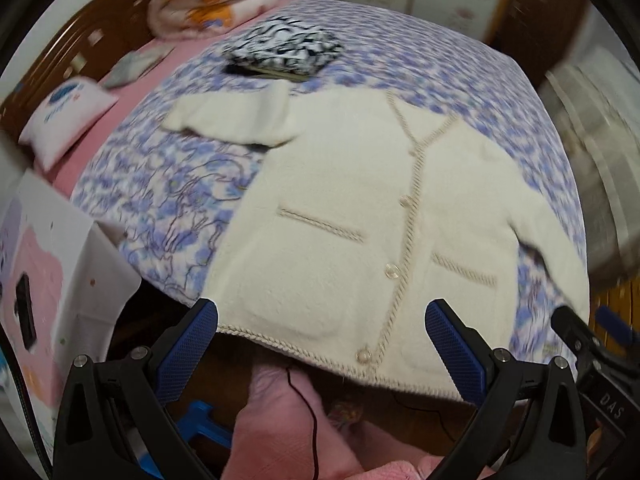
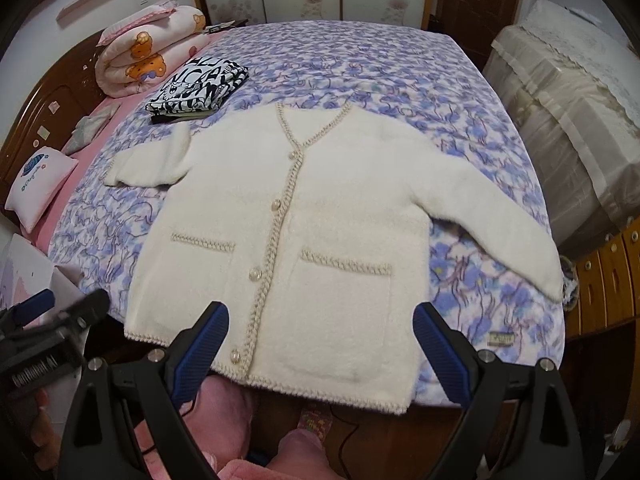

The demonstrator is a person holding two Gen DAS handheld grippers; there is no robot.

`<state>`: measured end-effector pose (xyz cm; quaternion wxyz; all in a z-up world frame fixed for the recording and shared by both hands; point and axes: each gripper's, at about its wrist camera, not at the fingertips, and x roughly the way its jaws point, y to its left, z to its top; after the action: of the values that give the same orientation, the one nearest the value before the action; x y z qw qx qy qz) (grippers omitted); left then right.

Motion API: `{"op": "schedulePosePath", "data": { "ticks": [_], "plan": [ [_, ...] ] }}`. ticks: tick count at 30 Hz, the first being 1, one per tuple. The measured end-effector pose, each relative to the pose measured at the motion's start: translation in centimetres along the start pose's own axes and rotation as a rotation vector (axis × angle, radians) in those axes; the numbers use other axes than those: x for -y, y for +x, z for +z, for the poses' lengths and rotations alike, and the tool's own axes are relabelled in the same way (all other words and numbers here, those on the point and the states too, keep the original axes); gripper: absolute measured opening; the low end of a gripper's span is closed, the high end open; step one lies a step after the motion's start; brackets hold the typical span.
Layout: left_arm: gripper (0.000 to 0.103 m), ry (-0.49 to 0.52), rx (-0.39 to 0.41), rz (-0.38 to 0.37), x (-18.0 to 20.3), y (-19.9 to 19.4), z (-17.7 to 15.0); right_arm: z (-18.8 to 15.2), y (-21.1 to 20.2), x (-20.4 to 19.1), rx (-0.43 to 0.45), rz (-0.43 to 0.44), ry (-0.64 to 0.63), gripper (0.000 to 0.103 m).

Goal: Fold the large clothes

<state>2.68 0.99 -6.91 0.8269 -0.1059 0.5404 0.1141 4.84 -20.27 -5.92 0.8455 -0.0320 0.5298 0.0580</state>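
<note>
Right wrist view: right gripper [image 2: 320, 344] has its blue fingers [image 2: 204, 344] spread wide, nothing between them, hovering over the hem of the cream cardigan [image 2: 320, 216]. Left gripper [image 1: 320, 344] same, fingers [image 1: 456, 352] apart and empty, above the hem near the bottom button [image 1: 365, 356]. Cardigan lies face up, buttoned, flat on the floral bedspread [image 2: 400, 64], hem at the near bed edge and slightly overhanging it. One sleeve [image 2: 500, 220] runs out toward the bed's right side, cuff near the edge; the other sleeve [image 2: 148, 164] is bent up beside a folded black-and-white garment [image 2: 200, 88].

Risks, as a guess: fluffy thick knit, so a shallow pinch likely grabs only the top layer and the front panel lifts off the back. Hem overhang means a tug toward the person could slide the whole thing off the bed. Bent sleeve may drag into the folded garment. Left view is motion-blurred, so hem contact there can't be confirmed.
</note>
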Motion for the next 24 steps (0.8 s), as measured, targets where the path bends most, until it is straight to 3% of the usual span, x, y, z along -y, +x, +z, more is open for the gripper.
{"op": "schedulePosePath", "data": {
  "ticks": [7,11,17,24],
  "plan": [
    [0.103,-0.109,-0.032,-0.036,-5.6,3.0,3.5,2.4,2.6,-2.5,-0.012,0.025,0.009,0.094],
    [0.103,-0.134,-0.083,-0.03,-9.6,5.5,6.5,4.4,4.0,-5.4,0.044,0.007,0.036,0.094],
    [0.103,-0.16,-0.147,-0.043,-16.2,9.3,11.7,7.7,7.7,-12.0,-0.012,0.038,0.054,0.094],
    [0.103,-0.213,-0.222,-0.105,-23.0,16.4,17.8,10.9,12.1,-19.7,0.0,0.004,0.03,0.094]
  ]
}}
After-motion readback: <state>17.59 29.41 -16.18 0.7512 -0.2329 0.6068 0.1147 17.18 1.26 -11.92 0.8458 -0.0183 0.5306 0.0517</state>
